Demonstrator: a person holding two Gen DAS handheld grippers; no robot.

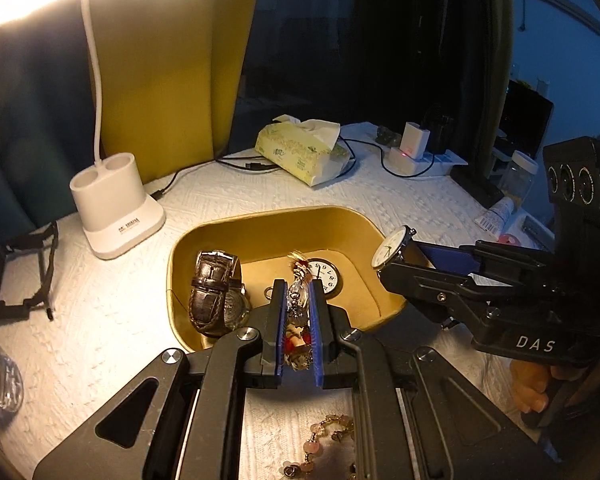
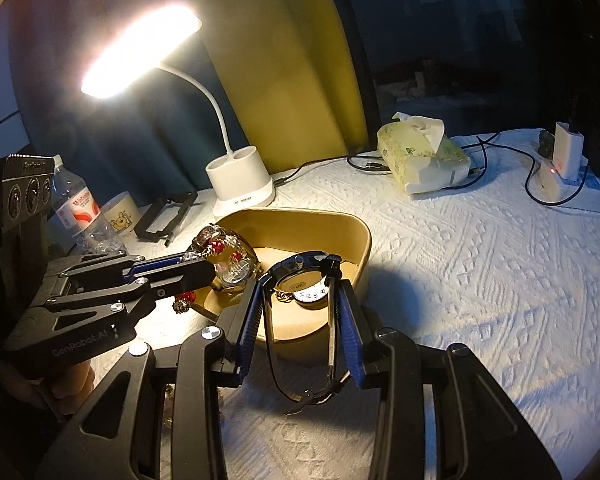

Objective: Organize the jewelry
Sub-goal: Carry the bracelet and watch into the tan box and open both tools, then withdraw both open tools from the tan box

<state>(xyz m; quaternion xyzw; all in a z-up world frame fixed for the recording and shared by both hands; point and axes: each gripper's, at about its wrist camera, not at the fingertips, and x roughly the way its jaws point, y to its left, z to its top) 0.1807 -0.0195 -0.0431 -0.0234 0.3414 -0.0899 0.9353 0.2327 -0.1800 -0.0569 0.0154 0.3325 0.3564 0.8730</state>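
Note:
A gold tray point(image 1: 276, 220) sits on the white cloth and holds a brown-strap watch point(image 1: 214, 292) and a pocket watch point(image 1: 325, 274). My left gripper point(image 1: 298, 292) is shut on a beaded bracelet point(image 1: 298, 280) with red and gold beads, over the tray's near rim. My right gripper point(image 2: 300, 276) is shut on a black-strap wristwatch point(image 2: 300, 268), held above the tray's right edge; it also shows in the left wrist view point(image 1: 392, 254). In the right wrist view the tray point(image 2: 356, 252) lies just ahead, with the left gripper point(image 2: 208, 268) and bracelet point(image 2: 220, 246) at its left.
A white desk lamp point(image 1: 116, 200) stands left of the tray, with a black folding stand point(image 1: 20, 276) beyond. A tissue pack point(image 1: 300, 152), cables and a charger point(image 1: 414, 148) lie behind. A pink bead bracelet point(image 1: 324, 448) lies near me. A water bottle point(image 2: 80, 208) stands far left.

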